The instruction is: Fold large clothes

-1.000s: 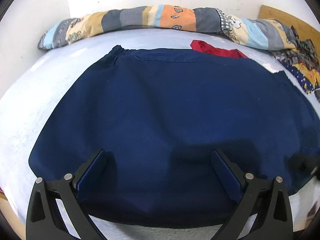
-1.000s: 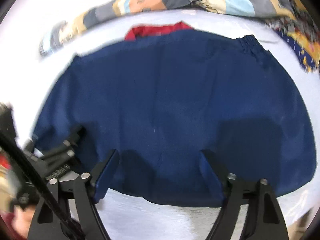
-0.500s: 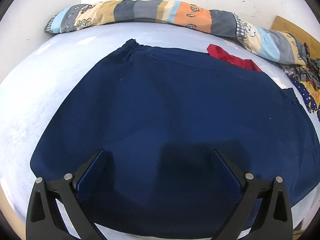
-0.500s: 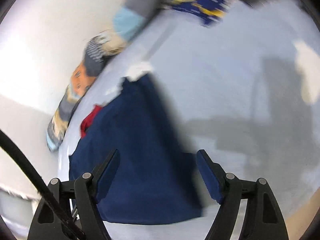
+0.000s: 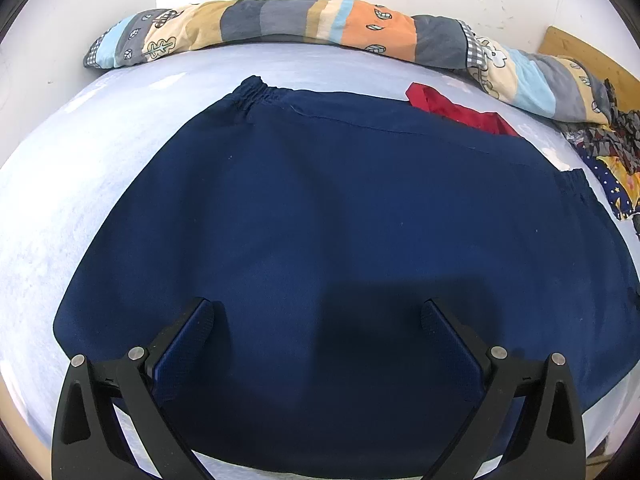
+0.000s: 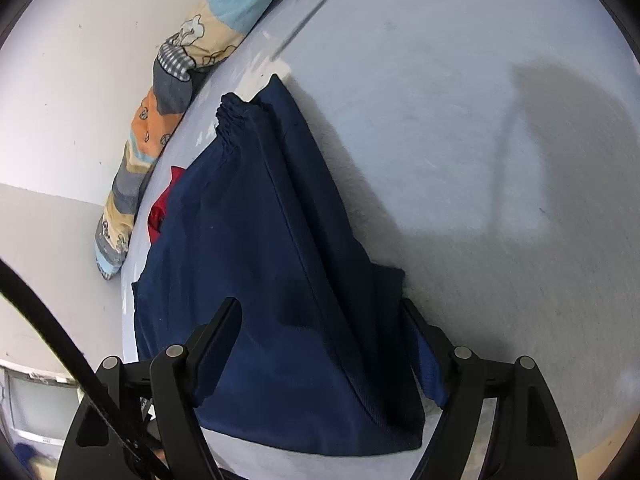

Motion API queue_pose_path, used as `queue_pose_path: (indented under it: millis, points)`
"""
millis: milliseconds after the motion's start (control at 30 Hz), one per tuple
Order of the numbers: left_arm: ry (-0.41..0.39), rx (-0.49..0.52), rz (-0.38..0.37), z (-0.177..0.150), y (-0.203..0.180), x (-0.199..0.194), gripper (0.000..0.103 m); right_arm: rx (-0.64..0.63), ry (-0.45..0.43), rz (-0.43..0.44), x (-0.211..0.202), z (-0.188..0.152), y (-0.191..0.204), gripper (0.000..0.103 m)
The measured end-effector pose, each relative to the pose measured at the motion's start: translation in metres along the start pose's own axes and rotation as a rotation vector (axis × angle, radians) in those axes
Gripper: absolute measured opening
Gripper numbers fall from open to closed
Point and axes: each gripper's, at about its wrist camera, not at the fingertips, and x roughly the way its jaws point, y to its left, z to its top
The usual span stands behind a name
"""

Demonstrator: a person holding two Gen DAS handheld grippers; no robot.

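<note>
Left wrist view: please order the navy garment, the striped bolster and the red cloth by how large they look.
1. navy garment, fills most of the view, also nearest the camera.
2. striped bolster, long, along the wall.
3. red cloth, smallest; partly hidden behind the garment.

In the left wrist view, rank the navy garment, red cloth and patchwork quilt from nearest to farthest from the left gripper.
1. Navy garment: spread directly under and ahead of the open left gripper.
2. Red cloth: beyond the garment's far edge, to the right.
3. Patchwork quilt: rolled along the back wall.
</note>
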Motion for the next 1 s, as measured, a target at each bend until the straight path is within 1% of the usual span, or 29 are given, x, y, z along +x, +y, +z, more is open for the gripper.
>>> queue_pose_path:
  millis: [67, 133, 267, 300, 367, 400, 433, 467, 533, 567, 633, 667, 700, 767, 800, 833, 867, 900, 933, 967, 1000]
  points:
    - [-0.002, 0.004, -0.001, 0.000, 0.000, 0.000, 0.103, -0.033, 0.018, 0.026, 0.006, 0.008, 0.002, 0.084]
    - [-0.004, 0.009, -0.002, 0.000, -0.001, 0.001, 0.103, -0.064, 0.040, 0.075, 0.013, 0.018, 0.002, 0.084]
    - [-0.016, 0.030, 0.009, 0.000, -0.005, 0.003, 0.103, -0.210, 0.077, 0.148, 0.027, 0.029, 0.014, 0.084]
    - [-0.018, 0.033, 0.009, 0.000, -0.006, 0.002, 0.103, -0.245, 0.083, 0.157, 0.030, 0.029, 0.019, 0.081]
    - [-0.027, 0.032, 0.009, 0.001, -0.007, 0.002, 0.103, -0.303, 0.100, 0.156, 0.038, 0.027, 0.030, 0.030]
    - [-0.045, 0.026, 0.007, 0.003, -0.008, -0.001, 0.103, -0.311, 0.121, 0.140, 0.046, 0.025, 0.038, 0.023]
    - [-0.064, 0.027, 0.002, 0.006, -0.009, -0.005, 0.103, -0.338, 0.114, 0.112, 0.048, 0.022, 0.047, 0.022]
    - [-0.094, 0.049, 0.003, 0.013, -0.013, -0.010, 0.103, -0.364, 0.103, 0.084, 0.047, 0.019, 0.056, 0.022]
    - [-0.136, 0.087, 0.035, 0.023, -0.020, -0.014, 0.103, -0.356, 0.071, 0.061, 0.041, 0.019, 0.074, 0.022]
    - [-0.142, 0.105, 0.048, 0.029, -0.023, -0.011, 0.103, -0.340, 0.048, 0.060, 0.034, 0.019, 0.081, 0.021]
    - [-0.090, 0.122, 0.030, 0.032, -0.027, 0.003, 0.103, -0.302, 0.008, 0.103, 0.019, 0.019, 0.091, 0.021]
    - [-0.022, 0.170, 0.070, 0.028, -0.034, 0.021, 0.103, -0.295, -0.012, 0.138, 0.012, 0.017, 0.098, 0.021]
    - [-0.009, 0.221, 0.103, 0.022, -0.041, 0.030, 0.103, -0.288, -0.028, 0.168, 0.005, 0.015, 0.103, 0.020]
    - [-0.071, 0.314, 0.180, 0.016, -0.055, 0.028, 0.103, -0.273, -0.046, 0.224, -0.003, 0.011, 0.113, 0.020]
    - [-0.076, 0.342, 0.211, 0.014, -0.060, 0.027, 0.103, -0.266, -0.052, 0.247, -0.006, 0.009, 0.118, 0.020]
    - [-0.074, 0.353, 0.220, 0.015, -0.062, 0.027, 0.103, -0.259, -0.055, 0.275, -0.008, 0.006, 0.123, 0.020]
    - [-0.073, 0.343, 0.215, 0.016, -0.060, 0.027, 0.103, -0.253, -0.059, 0.296, -0.009, 0.004, 0.129, 0.020]
    - [-0.079, 0.302, 0.222, 0.017, -0.056, 0.023, 0.101, -0.248, -0.065, 0.312, -0.012, 0.001, 0.134, 0.020]
    - [-0.116, 0.260, 0.241, 0.018, -0.053, 0.014, 0.099, -0.246, -0.068, 0.323, -0.011, -0.002, 0.141, 0.020]
    - [-0.175, 0.237, 0.224, 0.019, -0.053, 0.001, 0.099, -0.245, -0.072, 0.332, -0.013, -0.005, 0.146, 0.020]
    - [-0.223, 0.235, 0.216, 0.019, -0.055, -0.009, 0.099, -0.240, -0.078, 0.334, -0.014, -0.005, 0.147, 0.020]
